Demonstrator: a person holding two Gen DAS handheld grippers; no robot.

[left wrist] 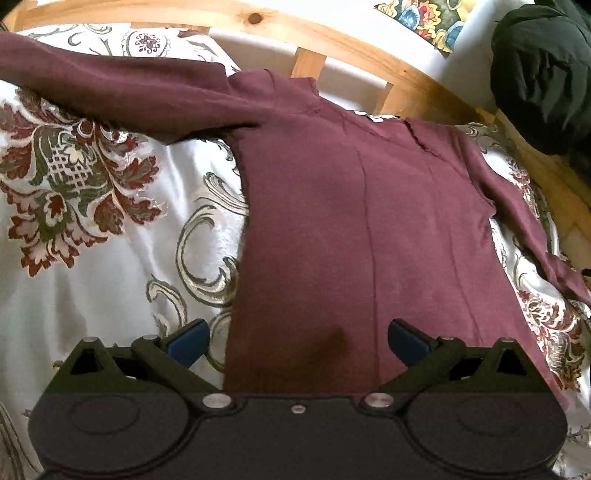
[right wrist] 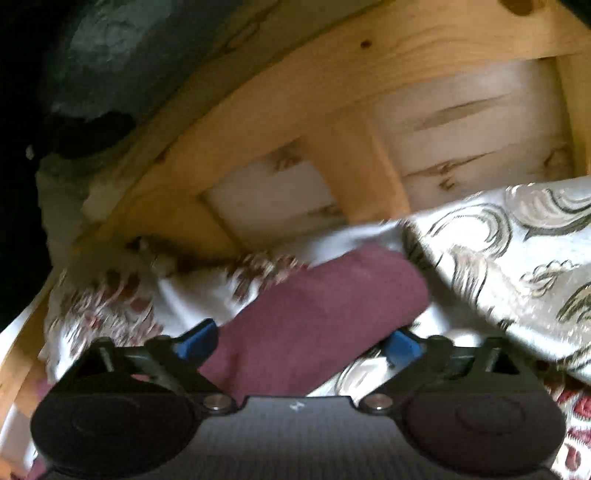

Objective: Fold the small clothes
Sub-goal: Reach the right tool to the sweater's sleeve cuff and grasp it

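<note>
A maroon long-sleeved shirt [left wrist: 332, 206] lies flat on a white floral bedspread [left wrist: 92, 229]. One sleeve [left wrist: 110, 88] stretches to the far left, the other [left wrist: 524, 221] runs down the right side. My left gripper [left wrist: 297, 341] is open, with its blue pads astride the shirt's near hem. In the right wrist view the end of a maroon sleeve [right wrist: 317, 314] lies between the open fingers of my right gripper [right wrist: 299, 345]. The view is blurred, and I cannot tell if the pads touch the cloth.
A wooden bed frame [left wrist: 332, 48] with slats runs along the far edge and shows close in the right wrist view [right wrist: 332, 110]. A dark bundle of fabric [left wrist: 543, 74] sits at the far right. A patterned cushion [left wrist: 424, 18] lies behind the frame.
</note>
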